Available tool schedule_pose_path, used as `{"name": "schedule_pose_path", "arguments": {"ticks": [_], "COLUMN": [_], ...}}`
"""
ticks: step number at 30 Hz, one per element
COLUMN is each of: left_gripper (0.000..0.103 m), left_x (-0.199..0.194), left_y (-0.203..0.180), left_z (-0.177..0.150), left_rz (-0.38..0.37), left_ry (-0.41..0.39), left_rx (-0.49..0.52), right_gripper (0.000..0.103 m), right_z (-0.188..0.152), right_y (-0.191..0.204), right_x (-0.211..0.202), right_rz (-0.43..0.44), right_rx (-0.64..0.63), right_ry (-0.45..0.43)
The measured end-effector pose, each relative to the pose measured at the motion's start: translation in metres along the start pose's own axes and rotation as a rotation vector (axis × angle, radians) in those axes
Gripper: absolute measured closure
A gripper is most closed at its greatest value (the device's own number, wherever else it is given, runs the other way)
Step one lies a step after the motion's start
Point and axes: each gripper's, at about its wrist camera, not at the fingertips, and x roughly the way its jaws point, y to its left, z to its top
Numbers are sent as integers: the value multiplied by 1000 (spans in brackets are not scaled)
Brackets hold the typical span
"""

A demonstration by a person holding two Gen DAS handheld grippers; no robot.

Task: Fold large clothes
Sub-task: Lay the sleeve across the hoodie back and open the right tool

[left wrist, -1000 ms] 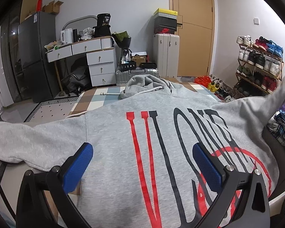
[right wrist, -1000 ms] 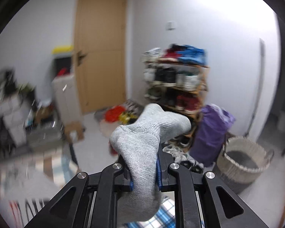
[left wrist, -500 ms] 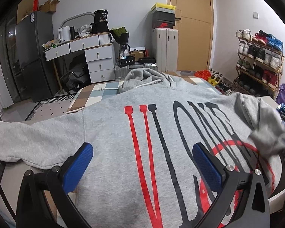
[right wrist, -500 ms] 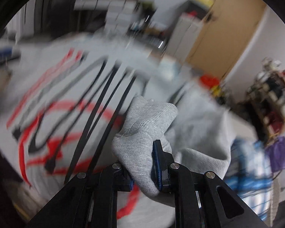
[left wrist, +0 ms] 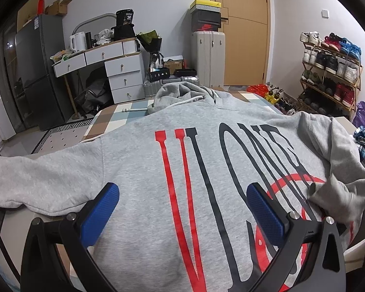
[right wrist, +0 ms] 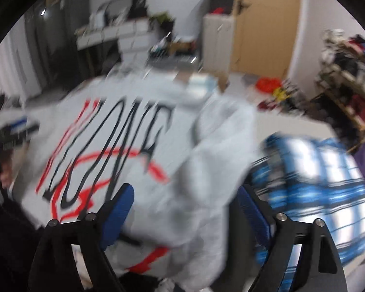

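Both grippers, left and right, jaws wide apart, right just opened, over hoodie, sleeve folded inward.

At the bottom of both views, each black plastic two-finger gripper carries blue textured pads and round silver screws.

Right tool, jaws just opened, over the blurred, seemingly released hoodie sleeve.
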Motion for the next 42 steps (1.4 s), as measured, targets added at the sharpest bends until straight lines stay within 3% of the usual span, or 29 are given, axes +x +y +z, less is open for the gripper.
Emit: {"name": "schedule_pose_path", "arguments": {"ticks": [2,5,9,12,15,17,19,20,22,25,29,32,37,42], "left_gripper": [1,1,1,1,1,1,1,1,1,1,1,1,1,1], "left_x": [0,3,2,-1,-2,-2,-2,-2,-2,-3,-4,-4,-3,-4], "left_y": [0,-1,-1,-1,1,2,3,4,6,8,6,5,9,15], "left_z": [0,1,1,1,0,-1,-1,0,1,3,2,0,0,1], "left_rz": [-5,-7,-4,1,6,12,13,12,9,6,7,19,40,55], "left_ry": [0,6,8,-2,-9,-11,-12,-13,-15,-17,-26,-38,-49,-57], "left_rx": [1,-3,-4,0,1,4,5,3,-7,-28,-35,-25,-30,-50], "right_gripper": [13,13,13,13,19,56,91,94,96,96,96,96,96,96], "right_z": [7,15,16,3,-8,-8,5,11,30,67,106,116,126,143], "right_y": [-14,-1,83,141,167,160,141,130,107,50,-49,-123,-209,-252], "right_x": [-9,3,45,89,131,146,147,145,129,78,-4,-62,-131,-162], "right_rz": [-22,4,101,44,-64,-81,-15,-21,3,-6,-70,-134,-337,-612], "right_rx": [20,-19,-284,-492,-611,-587,-463,-415,-313,-121,199,443,686,752], "right_ry": [-35,8,158,304,394,443,481,482,419,243,-22,-202,-389,-424]}}
